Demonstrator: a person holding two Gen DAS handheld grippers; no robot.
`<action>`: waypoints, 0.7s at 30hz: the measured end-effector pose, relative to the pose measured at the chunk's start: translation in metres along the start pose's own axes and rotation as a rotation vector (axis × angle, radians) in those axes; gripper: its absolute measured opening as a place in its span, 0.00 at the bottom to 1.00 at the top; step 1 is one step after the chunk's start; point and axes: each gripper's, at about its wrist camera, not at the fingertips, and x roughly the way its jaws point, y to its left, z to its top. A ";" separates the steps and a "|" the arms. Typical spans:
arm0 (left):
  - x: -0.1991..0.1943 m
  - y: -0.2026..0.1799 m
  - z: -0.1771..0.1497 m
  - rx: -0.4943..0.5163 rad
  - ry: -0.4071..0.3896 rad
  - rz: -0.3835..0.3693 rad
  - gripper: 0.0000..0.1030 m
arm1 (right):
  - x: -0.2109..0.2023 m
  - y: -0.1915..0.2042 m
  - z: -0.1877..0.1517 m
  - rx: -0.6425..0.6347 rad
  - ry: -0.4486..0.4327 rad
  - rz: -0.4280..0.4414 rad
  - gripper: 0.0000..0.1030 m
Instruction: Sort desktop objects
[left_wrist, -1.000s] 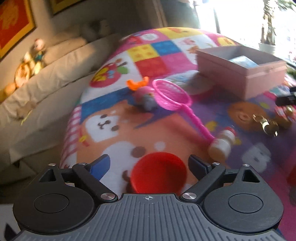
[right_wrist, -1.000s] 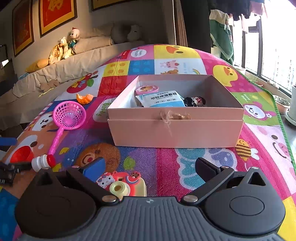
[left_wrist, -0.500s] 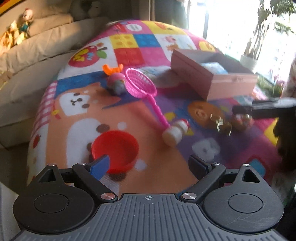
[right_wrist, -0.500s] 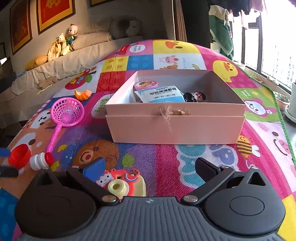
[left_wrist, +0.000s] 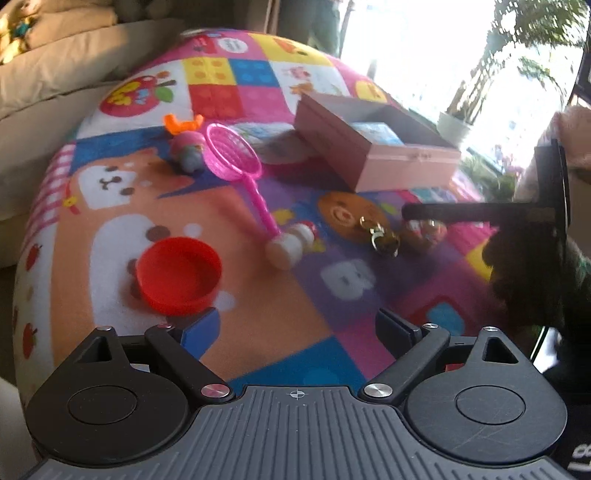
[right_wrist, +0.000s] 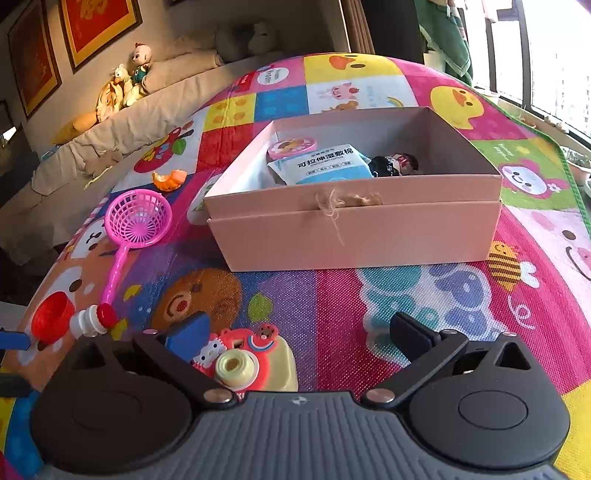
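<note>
Woven cartoon mat (right_wrist: 332, 295); square pink cardboard box (right_wrist: 354, 229); both tongs (left_wrist: 297, 328) (right_wrist: 299, 332) spread, empty.

Packet text: the white-and-blue soft packet (right_wrist: 325, 164) in the pink cardboard box (right_wrist: 354, 229), far from the camera, reads "可拉伸湿敷棉".
Smaller print: a line below is too small to read.
Mat text: blurred, unreadable.

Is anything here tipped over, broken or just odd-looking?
The small white bottle with a red cap lies on its side on the mat, by the pink strainer's handle end. The pink box has frayed string dangling from its front edge. Nothing looks spilled or broken.
</note>
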 end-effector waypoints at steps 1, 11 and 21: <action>0.003 0.000 0.000 0.005 0.010 0.010 0.92 | 0.000 0.000 0.000 0.000 0.000 -0.002 1.00; 0.052 0.020 0.027 0.008 0.001 0.068 0.93 | -0.033 0.027 -0.019 -0.187 -0.153 -0.139 0.99; 0.059 0.015 0.051 0.095 -0.040 0.093 0.95 | -0.024 0.023 -0.022 -0.170 -0.130 -0.155 0.99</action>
